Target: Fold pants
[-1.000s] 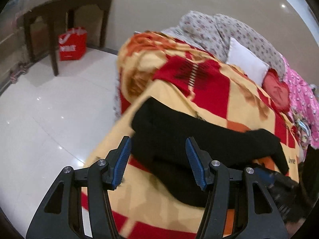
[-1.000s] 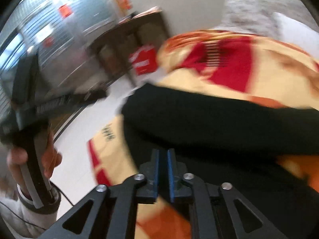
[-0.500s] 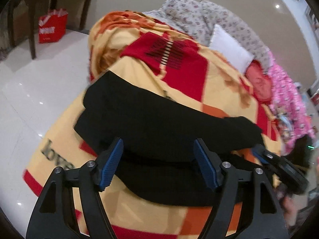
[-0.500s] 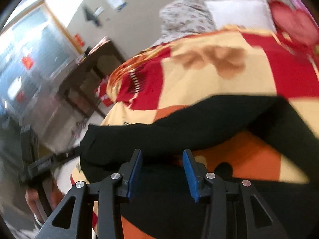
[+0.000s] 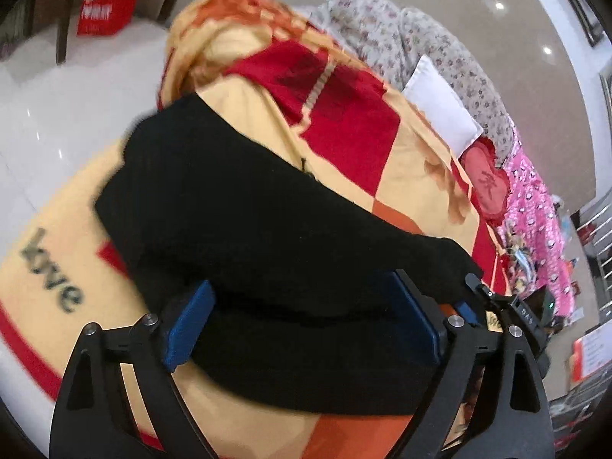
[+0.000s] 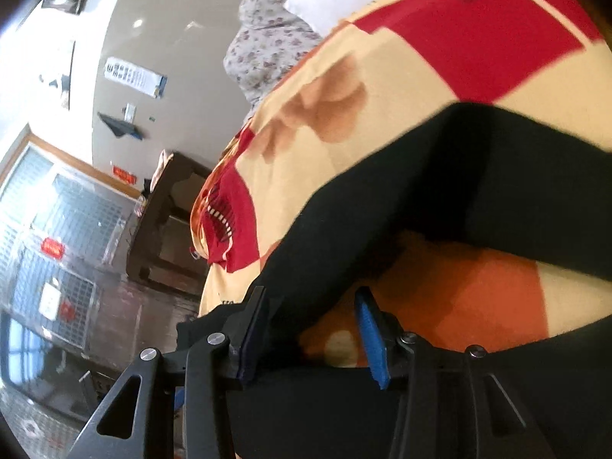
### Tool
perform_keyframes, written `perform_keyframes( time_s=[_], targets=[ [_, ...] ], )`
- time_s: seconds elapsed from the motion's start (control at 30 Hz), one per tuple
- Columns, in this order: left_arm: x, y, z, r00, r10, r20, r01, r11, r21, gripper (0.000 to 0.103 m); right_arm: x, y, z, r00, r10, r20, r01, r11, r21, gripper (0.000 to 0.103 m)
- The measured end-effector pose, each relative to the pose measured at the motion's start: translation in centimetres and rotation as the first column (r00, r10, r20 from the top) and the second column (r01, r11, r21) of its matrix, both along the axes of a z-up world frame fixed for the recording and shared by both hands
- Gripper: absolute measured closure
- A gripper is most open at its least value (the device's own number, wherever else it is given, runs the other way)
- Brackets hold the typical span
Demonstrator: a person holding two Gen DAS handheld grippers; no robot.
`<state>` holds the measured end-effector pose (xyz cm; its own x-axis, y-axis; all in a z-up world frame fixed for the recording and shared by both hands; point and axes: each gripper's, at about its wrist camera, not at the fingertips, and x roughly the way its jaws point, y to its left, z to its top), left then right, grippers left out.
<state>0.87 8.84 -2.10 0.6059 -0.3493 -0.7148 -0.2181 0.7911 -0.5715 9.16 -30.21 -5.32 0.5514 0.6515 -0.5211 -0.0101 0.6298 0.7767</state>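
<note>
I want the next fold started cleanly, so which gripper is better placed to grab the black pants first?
Left, probably. The left gripper is open with the folded edge of the black pants between its fingers. The right gripper, also open, frames one leg's edge and bare blanket.

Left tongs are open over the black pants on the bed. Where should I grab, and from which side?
Grip the near folded edge of the black pants, coming in low from the bed's foot side. The left tongs already straddle that doubled ridge, which stands proud of the blanket.

Left hand-held gripper (image 5: 302,325) and right hand-held gripper (image 6: 310,332) both have jaws spread wide apart.
</note>
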Motion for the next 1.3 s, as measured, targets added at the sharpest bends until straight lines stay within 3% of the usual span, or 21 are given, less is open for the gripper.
perform_keyframes(
  time_s=[0.03,0.07,0.13,0.17,0.2,0.27,0.37,0.47,0.53,0.57,0.67,0.8,0.97,1.17,1.3],
  targets=[
    [0.6,0.0,-0.5,1.0,0.001,-0.012,-0.001,1.0,-0.028,0.014,0.3,-0.1,-0.2,1.0,-0.007,0.007,0.007,1.0,0.028,0.06],
    [0.9,0.2,-0.8,1.0,0.008,-0.017,-0.008,0.999,-0.04,0.016,0.4,-0.4,-0.4,1.0,-0.016,0.017,0.015,0.998,0.054,0.073],
    [0.9,0.4,-0.4,1.0,0.028,-0.01,-0.028,1.0,-0.01,0.048,0.6,-0.8,-0.2,0.999,-0.027,0.047,0.024,0.998,0.054,0.092],
    [0.8,0.5,0.2,1.0,0.019,0.012,-0.019,1.0,0.014,0.071,0.3,-0.6,0.5,0.997,-0.019,0.08,0.017,1.0,0.025,0.095],
    [0.6,0.7,0.6,0.999,0.01,0.03,-0.011,1.0,0.028,0.083,0.0,-0.5,1.2,0.995,-0.01,0.104,0.01,1.0,-0.001,0.096],
    [0.0,1.2,1.8,0.997,-0.011,0.075,0.007,0.998,0.055,0.088,-1.4,0.1,3.3,0.985,0.034,0.167,-0.024,0.998,-0.06,0.098],
    [-1.5,2.2,3.5,0.991,-0.033,0.13,0.021,0.996,0.092,0.089,-4.9,1.6,6.8,0.959,0.14,0.247,-0.104,0.983,-0.151,0.098],
    [-3.4,3.5,3.8,0.991,-0.029,0.131,0.004,0.982,0.189,0.089,-8.9,3.5,8.2,0.942,0.232,0.242,-0.173,0.955,-0.241,0.098],
    [-3.6,4.2,2.7,0.995,-0.027,0.093,0.007,0.978,0.208,0.089,-10.7,4.0,7.2,0.95,0.245,0.196,-0.181,0.938,-0.295,0.098],
    [-3.6,4.4,1.8,0.998,-0.015,0.063,0.001,0.976,0.22,0.089,-11.0,4.0,6.0,0.956,0.25,0.157,-0.191,0.93,-0.315,0.093],
    [-4.0,4.3,0.4,1.0,-0.007,0.025,0.001,0.972,0.236,0.089,-11.5,2.6,1.7,0.968,0.25,-0.031,-0.246,0.908,-0.338,0.086],
    [-4.3,4.3,0.7,0.999,-0.004,0.034,-0.004,0.97,0.243,0.089,-13.2,-0.9,2.3,0.98,0.201,0.001,-0.191,0.93,-0.314,0.079],
    [-4.1,3.9,0.5,0.999,0.013,0.029,-0.02,0.97,0.241,0.089,-13.8,-7.4,3.3,0.999,-0.002,0.041,0.017,0.933,-0.36,0.073],
    [-3.9,3.9,0.5,1.0,0.017,0.015,-0.02,0.968,0.248,0.089,-13.1,-12.9,1.8,0.974,-0.228,0.008,0.213,0.897,-0.386,0.072],
    [-3.7,3.7,0.4,1.0,0.02,0.006,-0.021,0.966,0.258,0.089,-13.3,-14.5,0.3,0.965,-0.262,-0.022,0.245,0.925,-0.29,0.072]
  ],
)
